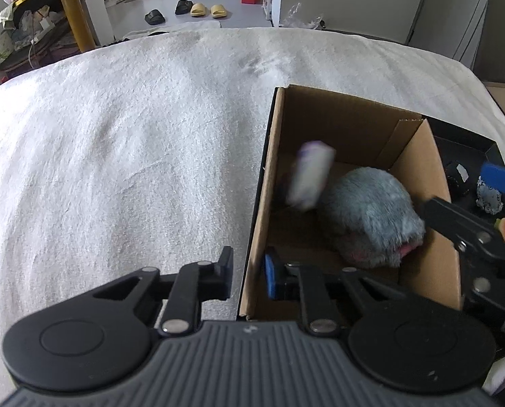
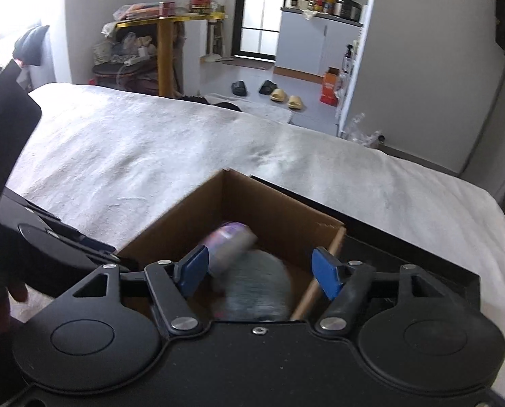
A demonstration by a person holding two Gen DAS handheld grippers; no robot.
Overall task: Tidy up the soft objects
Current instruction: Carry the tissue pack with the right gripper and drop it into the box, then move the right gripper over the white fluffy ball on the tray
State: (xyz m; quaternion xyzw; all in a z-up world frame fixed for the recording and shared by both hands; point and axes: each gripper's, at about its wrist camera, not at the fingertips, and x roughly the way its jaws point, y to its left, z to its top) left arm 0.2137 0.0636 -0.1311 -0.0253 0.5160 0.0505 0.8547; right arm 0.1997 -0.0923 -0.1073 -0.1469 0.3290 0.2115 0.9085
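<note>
Both tongs tilt down over the cardboard box (image 2: 279, 213).

A blurry white and purple soft thing (image 1: 311, 174) is in the brown cardboard box (image 1: 350, 125) at the right, beside a fluffy grey plush toy (image 1: 371, 217). The left gripper (image 1: 249, 274) pinches the box's wall.

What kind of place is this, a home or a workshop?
Most likely a home: slippers lie on the floor, a kitchen counter holds jars and pots, and the cardboard box sits on a white blanket.
</note>
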